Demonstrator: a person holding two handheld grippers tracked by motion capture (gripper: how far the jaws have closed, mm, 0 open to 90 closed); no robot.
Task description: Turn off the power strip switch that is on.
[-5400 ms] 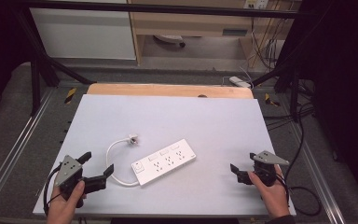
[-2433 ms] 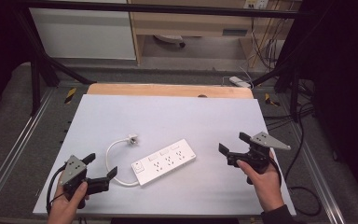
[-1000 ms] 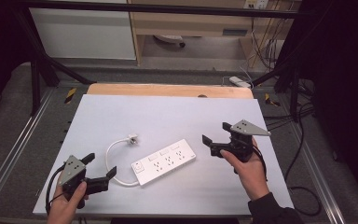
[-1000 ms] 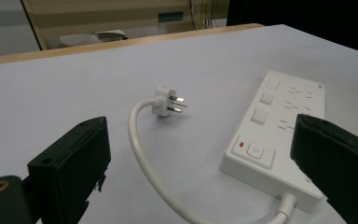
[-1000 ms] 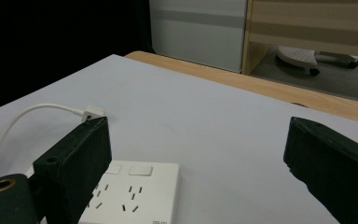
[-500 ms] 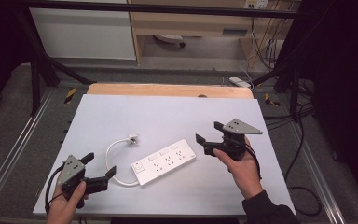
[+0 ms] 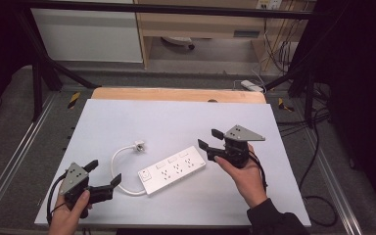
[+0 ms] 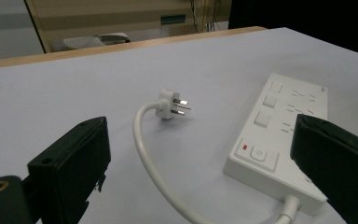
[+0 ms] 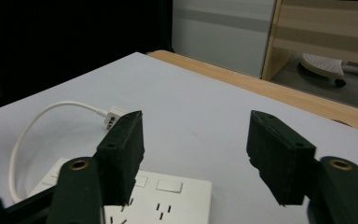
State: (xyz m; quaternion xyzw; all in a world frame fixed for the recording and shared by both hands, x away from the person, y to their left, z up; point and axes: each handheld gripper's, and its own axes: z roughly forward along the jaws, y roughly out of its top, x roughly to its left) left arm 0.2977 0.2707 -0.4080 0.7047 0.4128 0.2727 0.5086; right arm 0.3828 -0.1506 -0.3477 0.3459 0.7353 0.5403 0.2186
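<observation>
While both grippers' fingers gape empty, the plug [image 7: 138, 145] lies beside the power strip [image 7: 172, 169].

no readable text, power strip [image 8: 279, 140] markings too small

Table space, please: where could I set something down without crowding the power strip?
The far half of the table, between the wooden edge and the plug, is bare. The near middle is crowded: power strip, its looping cord, right gripper, left gripper.

both grippers [image 7: 104, 172] [image 7: 210, 139] have black jaws, grey three-cornered top plates, black cables; right hand [image 7: 247, 176] dark sleeve.
</observation>
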